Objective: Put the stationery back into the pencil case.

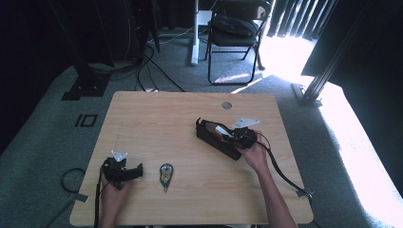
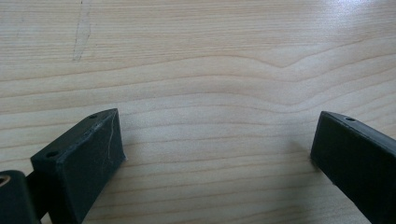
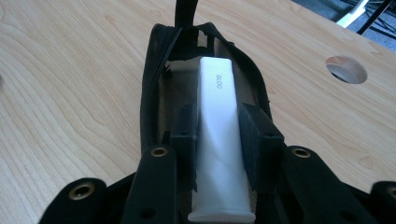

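Observation:
A long black zip pouch (image 1: 215, 137) lies open on the table right of centre, seen close in the right gripper view as the pouch (image 3: 159, 79). My right gripper (image 3: 218, 134) is shut on a white oblong stick (image 3: 219, 140), holding it inside the pouch's open mouth. In the high view the right gripper (image 1: 243, 137) sits at the pouch's near end. My left gripper (image 1: 124, 172) rests at the front left of the table, jaws wide apart with bare wood between them (image 2: 217, 154). A small oval grey-and-yellow object (image 1: 166, 175) lies just right of it.
The wooden table (image 1: 157, 114) has a round cable hole (image 1: 226, 105) near its far edge. A black folding chair (image 1: 236, 33) and dark stand legs sit on the carpet beyond. Cables trail off both front corners.

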